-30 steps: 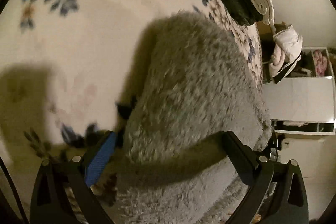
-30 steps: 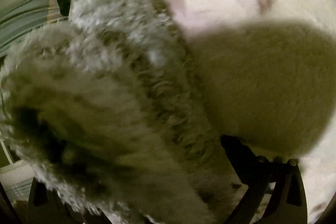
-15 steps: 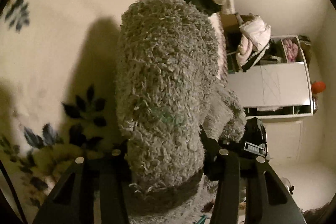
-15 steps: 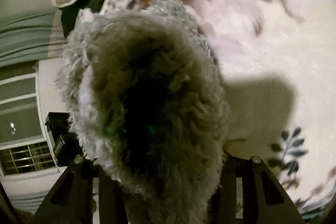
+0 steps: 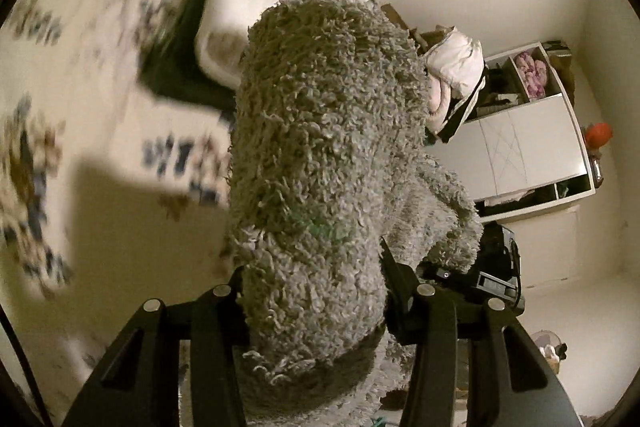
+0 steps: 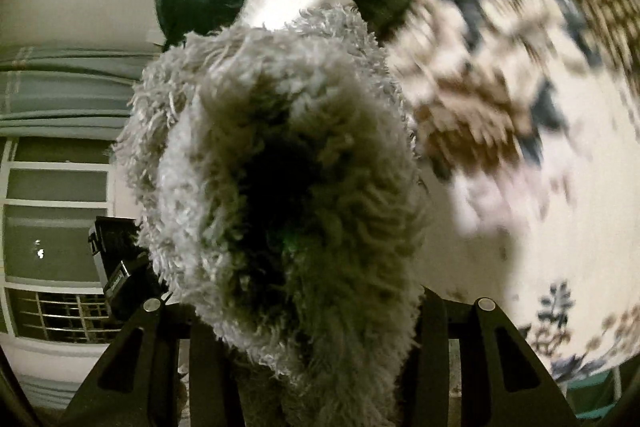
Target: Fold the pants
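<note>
Your left gripper (image 5: 316, 291) and right gripper (image 6: 304, 311) each pinch the fuzzy grey pants (image 5: 320, 147), lifted above the bed (image 5: 100, 107) to hang straight for folding

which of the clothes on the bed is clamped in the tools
The fuzzy grey pants: both the left tool and right tool grip them, lifted off the bed. The dark garment and the cream one lie untouched.
</note>
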### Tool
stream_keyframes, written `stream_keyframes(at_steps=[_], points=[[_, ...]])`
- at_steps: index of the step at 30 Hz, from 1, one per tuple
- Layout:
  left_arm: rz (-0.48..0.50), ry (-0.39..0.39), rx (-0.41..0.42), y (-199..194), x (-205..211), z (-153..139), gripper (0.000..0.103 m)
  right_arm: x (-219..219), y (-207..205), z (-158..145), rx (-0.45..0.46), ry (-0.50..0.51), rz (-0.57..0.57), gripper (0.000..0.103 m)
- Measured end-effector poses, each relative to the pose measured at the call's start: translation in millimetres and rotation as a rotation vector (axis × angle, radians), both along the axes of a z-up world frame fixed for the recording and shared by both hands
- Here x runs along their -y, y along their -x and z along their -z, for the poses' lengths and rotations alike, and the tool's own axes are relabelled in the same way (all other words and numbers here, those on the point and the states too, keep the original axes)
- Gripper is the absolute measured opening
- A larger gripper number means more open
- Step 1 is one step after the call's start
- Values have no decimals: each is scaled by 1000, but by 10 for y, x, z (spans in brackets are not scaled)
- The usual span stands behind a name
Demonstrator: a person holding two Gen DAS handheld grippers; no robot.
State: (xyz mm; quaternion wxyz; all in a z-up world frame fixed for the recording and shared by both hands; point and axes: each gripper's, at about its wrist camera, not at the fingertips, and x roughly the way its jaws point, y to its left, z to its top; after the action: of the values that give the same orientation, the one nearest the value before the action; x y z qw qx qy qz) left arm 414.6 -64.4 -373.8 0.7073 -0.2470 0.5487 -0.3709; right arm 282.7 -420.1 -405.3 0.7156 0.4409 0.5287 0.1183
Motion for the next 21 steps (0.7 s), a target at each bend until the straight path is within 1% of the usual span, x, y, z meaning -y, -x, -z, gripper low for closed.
stream_keyframes(at_steps=[2, 3, 5, 6, 7, 8, 12, 14, 16, 17, 18, 19, 20, 21], points=[[-17, -3, 13, -283, 42, -218, 44, 68, -333, -214, 16, 1, -8, 46], [-23, -6, 19, -405, 77, -283, 44, 67, -550, -292, 21, 3, -13, 46], [-40, -9, 25, -762, 157, -390, 44, 129, -1036, -442, 29, 12, -23, 46], [-46, -9, 27, -903, 200, -403, 44, 159, -1394, -474, 31, 13, -29, 46], [-55, -12, 30, -1108, 264, -429, 44, 210, -1591, -505, 31, 15, -33, 46], [-61, -12, 31, -1272, 256, -435, 44, 272, -1878, -536, 31, 18, -36, 46], [-92, -22, 27, -1968, 428, -389, 44, 451, -2805, -468, 22, 23, -60, 46], [-96, -40, 18, -2307, 503, -326, 45, 544, -3167, -373, 11, 23, -63, 46], [-101, -81, -7, -2650, 557, -166, 51, 628, -3577, -245, -6, 43, -69, 46], [-110, -133, -16, -2786, 588, -59, 60, 659, -3671, -168, -18, 62, -72, 53], [-122, -202, -22, -2923, 636, 37, 69, 704, -3879, -34, -50, 97, -71, 59], [-133, -281, -32, -3040, 669, 165, 70, 752, -3992, 121, -98, 126, -66, 75], [-135, -321, -46, -3102, 682, 254, 70, 802, -4061, 279, -147, 141, -60, 88], [-135, -338, -64, -3139, 679, 346, 70, 844, -4082, 387, -177, 151, -47, 88]])
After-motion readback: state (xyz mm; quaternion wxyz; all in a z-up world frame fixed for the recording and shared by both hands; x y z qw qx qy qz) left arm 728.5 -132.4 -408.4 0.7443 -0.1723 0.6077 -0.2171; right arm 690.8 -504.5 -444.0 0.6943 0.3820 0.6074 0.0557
